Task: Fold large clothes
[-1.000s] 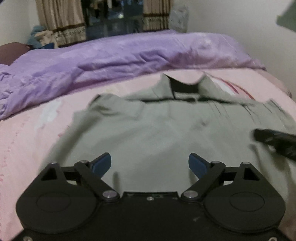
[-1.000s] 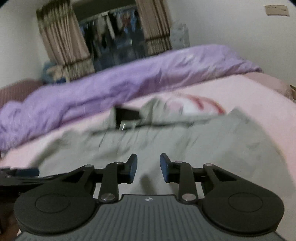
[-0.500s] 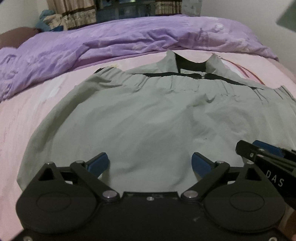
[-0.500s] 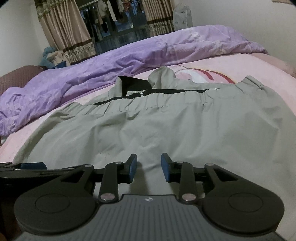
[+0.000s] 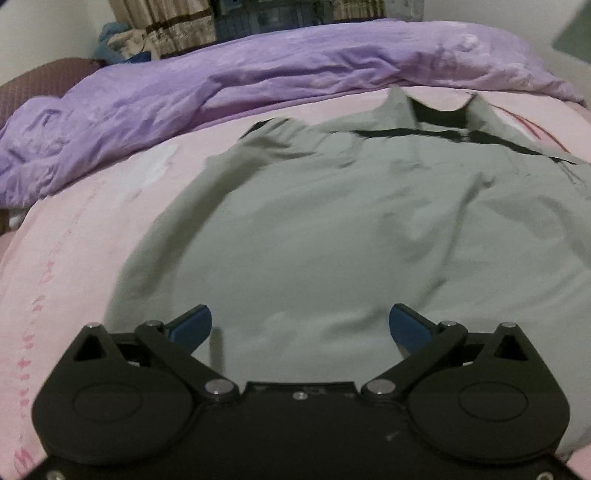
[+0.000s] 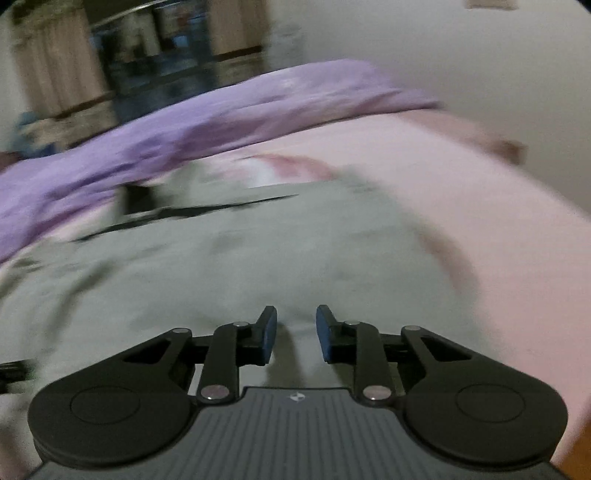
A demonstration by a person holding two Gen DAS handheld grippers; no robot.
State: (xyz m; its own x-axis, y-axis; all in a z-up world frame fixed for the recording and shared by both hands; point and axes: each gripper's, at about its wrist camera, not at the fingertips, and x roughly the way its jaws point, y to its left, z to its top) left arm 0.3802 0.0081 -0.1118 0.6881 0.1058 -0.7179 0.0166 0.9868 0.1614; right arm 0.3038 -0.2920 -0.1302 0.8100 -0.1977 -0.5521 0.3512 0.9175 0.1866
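A large grey-green jacket (image 5: pixel 332 229) with a black collar lining (image 5: pixel 439 110) lies spread flat on the pink bed sheet (image 5: pixel 74 229), collar at the far side. My left gripper (image 5: pixel 300 326) is wide open and empty, over the jacket's near hem. The jacket also shows in the right wrist view (image 6: pixel 221 266), blurred. My right gripper (image 6: pixel 295 332) is open by a narrow gap and empty, over the hem toward the jacket's right side.
A crumpled purple duvet (image 5: pixel 229 81) lies along the far side of the bed. Curtains (image 5: pixel 166 26) and a dark window stand behind it. A white wall (image 6: pixel 461 48) runs along the right. Pink sheet (image 6: pixel 461 206) lies bare right of the jacket.
Both grippers have shifted; the right view has swung right and is now blurred. The right gripper has left the left wrist view. The jaws' openings have not changed.
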